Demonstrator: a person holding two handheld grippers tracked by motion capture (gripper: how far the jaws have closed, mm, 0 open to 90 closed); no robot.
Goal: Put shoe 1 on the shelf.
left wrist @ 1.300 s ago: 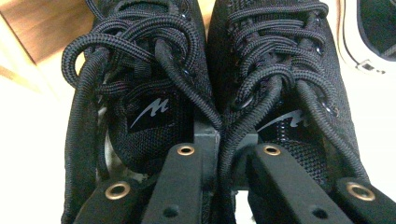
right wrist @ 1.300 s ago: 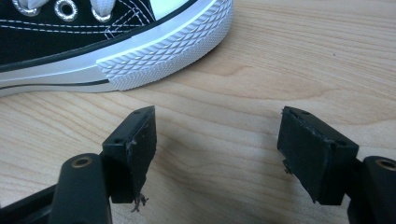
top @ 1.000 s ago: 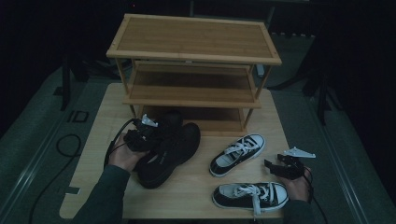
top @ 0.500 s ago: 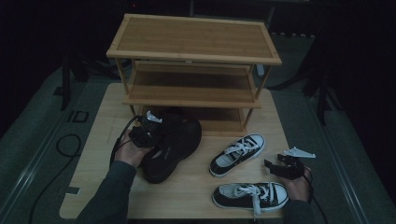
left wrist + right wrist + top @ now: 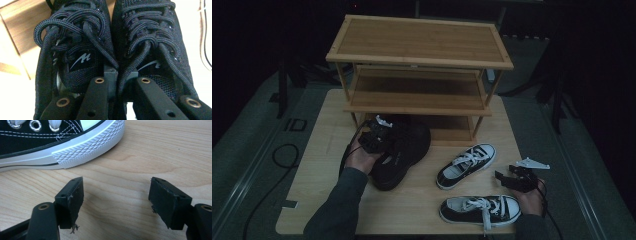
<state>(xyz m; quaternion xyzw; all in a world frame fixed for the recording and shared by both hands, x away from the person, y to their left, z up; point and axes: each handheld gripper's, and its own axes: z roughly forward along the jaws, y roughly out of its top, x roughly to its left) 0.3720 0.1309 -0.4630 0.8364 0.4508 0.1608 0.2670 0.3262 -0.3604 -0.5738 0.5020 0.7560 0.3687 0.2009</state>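
High view. A three-tier wooden shoe rack is standing at the far side of the table. The left gripper is carrying a pair of black mesh sneakers at the mouth of the rack's bottom tier, toes pointing toward the opening. The right gripper is resting near the table's right edge, just beside the nearer of two black-and-white canvas sneakers; the other canvas sneaker is lying apart from it, closer to the rack. All shelves are appearing bare.

Left gripper view. The jaws are pinching together the inner collars of the pair of black mesh sneakers, one jaw reaching inside each shoe, so both are being held as one.

Right gripper view. The jaws are standing spread over bare wood, holding nothing; the ribbed white toe of a canvas sneaker is lying just ahead of them.

Progress, as judged: the black pair is being delivered but is not yet shelved; the canvas pair is waiting untouched.
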